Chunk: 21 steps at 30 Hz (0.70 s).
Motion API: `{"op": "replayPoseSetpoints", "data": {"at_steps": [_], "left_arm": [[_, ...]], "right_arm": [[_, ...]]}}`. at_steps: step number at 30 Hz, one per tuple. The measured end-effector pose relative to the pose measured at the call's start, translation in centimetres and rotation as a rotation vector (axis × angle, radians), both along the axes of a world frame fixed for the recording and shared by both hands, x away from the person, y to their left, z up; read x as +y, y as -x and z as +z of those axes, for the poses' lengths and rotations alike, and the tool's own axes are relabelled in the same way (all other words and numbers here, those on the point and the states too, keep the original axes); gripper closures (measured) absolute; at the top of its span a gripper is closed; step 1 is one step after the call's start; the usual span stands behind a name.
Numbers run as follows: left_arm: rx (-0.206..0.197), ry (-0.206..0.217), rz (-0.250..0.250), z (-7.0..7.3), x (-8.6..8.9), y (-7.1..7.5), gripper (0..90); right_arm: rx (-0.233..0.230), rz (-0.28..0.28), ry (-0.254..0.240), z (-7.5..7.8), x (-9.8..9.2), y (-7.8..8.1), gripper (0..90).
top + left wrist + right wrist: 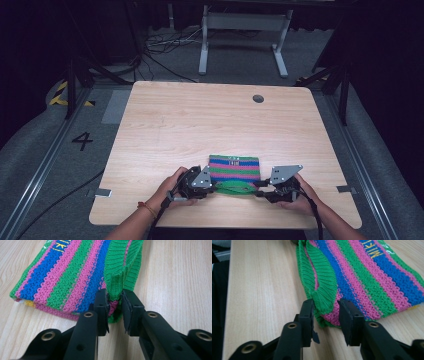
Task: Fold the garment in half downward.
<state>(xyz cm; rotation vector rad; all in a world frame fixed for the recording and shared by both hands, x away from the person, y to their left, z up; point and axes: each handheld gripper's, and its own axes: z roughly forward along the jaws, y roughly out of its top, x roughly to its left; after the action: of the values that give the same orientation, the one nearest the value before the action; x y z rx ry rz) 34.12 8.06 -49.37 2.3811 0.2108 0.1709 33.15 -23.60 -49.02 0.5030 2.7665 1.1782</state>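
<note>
A: Starting with the high view: the knit (234, 170) lies folded flat on the near middle of the table (200, 125), green hem toward the person. Left gripper (214, 186) sits at its near-left corner, right gripper (257, 189) at its near-right corner, each in a hand.

B: Texture?

A: Striped in green, pink and blue, with a small label at the far edge. Table is pale wood grain, smooth, with a round hole far right.

B: Left gripper view?

A: The knit (65, 277) shows coarse loops in the body and a ribbed green hem. The left gripper (115, 306) has the hem's corner between its jaws, gaps visible beside the pads; I read it as released, not pinching.

B: Right gripper view?

A: Same picture mirrored. The knit (362, 277) has yellow lettering on a blue stripe. The right gripper (325, 310) straddles the hem, jaws standing apart; the fabric brushes one pad at most. Released.

B: Handling?

A: My judgement: light, soft, stretchy, no stiffness; it will droop and unfold when lifted. Not slippery, the loops give pads purchase, though they could snag. The doubled ribbed hem at both near corners is the best hold.
</note>
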Motion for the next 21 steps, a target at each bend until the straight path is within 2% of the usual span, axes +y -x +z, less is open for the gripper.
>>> {"op": "replayPoseSetpoints", "data": {"at_steps": [3, 9, 11, 14, 17, 21], "left_arm": [[0.005, 0.024, 0.01, -0.2, 0.2, -0.2, 76.1], [0.015, 0.022, 0.001, -0.2, 0.1, -0.3, 75.3], [0.012, 0.005, -0.008, 0.0, 0.0, -0.2, 72.1], [0.025, 0.002, -0.012, 0.2, 0.0, -0.1, 68.2], [0.021, 0.013, -0.014, 0.8, 0.2, -0.2, 67.7], [0.011, 0.032, 0.011, 1.5, 0.7, -0.2, 66.0]], "right_arm": [[0.001, -0.003, -0.019, -0.3, -0.2, -0.1, 59.9], [-0.024, -0.013, -0.023, -0.6, -0.2, 0.1, 57.7], [-0.026, -0.013, -0.013, -0.5, -0.1, 0.3, 54.5], [-0.034, -0.006, 0.005, -0.3, 0.1, 0.4, 52.2], [-0.053, -0.022, 0.009, 0.0, 0.1, 0.5, 51.8], [-0.075, -0.047, 0.004, 0.6, -0.1, 0.4, 51.4]]}}
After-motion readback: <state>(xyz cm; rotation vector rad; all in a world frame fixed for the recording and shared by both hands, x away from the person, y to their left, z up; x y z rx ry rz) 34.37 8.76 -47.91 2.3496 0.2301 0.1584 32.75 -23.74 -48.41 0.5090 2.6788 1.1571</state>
